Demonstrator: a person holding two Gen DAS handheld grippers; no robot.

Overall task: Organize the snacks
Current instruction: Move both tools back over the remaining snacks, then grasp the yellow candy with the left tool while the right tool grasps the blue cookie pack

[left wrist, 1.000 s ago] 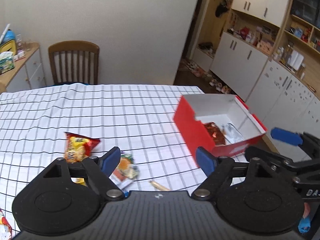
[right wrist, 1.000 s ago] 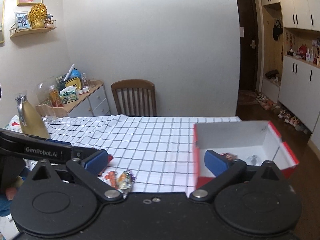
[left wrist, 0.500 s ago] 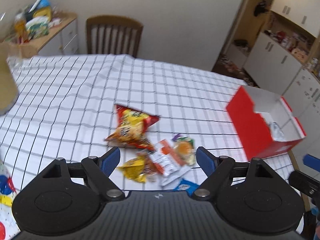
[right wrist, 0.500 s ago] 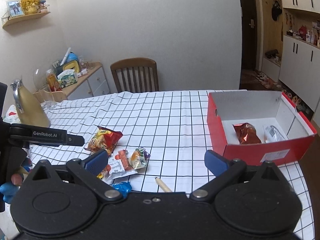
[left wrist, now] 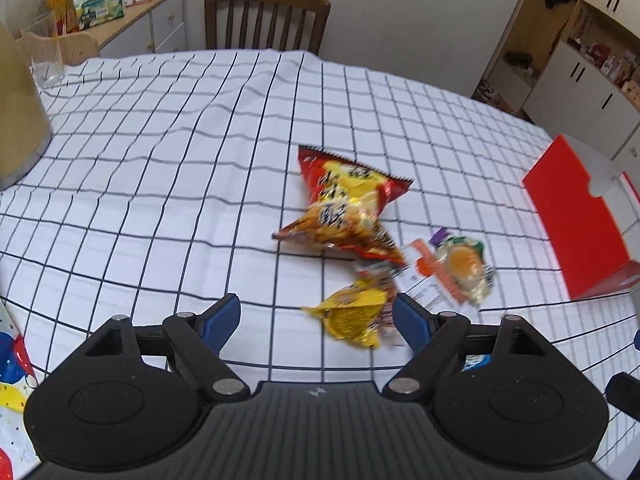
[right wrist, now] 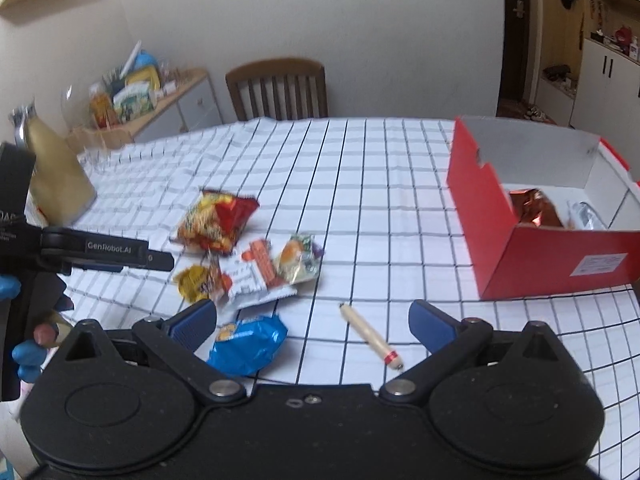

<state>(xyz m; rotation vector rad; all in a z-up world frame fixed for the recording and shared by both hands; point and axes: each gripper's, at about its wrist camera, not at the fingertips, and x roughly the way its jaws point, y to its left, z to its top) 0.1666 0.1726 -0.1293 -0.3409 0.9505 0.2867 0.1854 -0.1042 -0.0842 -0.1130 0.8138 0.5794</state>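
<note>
Fingers (left wrist: 224,320) of the left gripper (left wrist: 316,320) spread wide and empty over the yellow packet (left wrist: 352,316), which overlaps the white wrapper (right wrist: 256,280) on the surface (left wrist: 160,160), so closing could pinch both or skid one aside, far from the red box (right wrist: 540,248).

The left wrist camera looks forward and down over its own fingers from close above the checked tablecloth (left wrist: 160,152), with the chip bag (left wrist: 344,204) just ahead and only the near end of the red box (left wrist: 576,216) at its right edge. The right wrist camera sits further back and right, facing the same snack pile (right wrist: 248,260), chair (right wrist: 276,88) and whole box (right wrist: 540,208).
</note>
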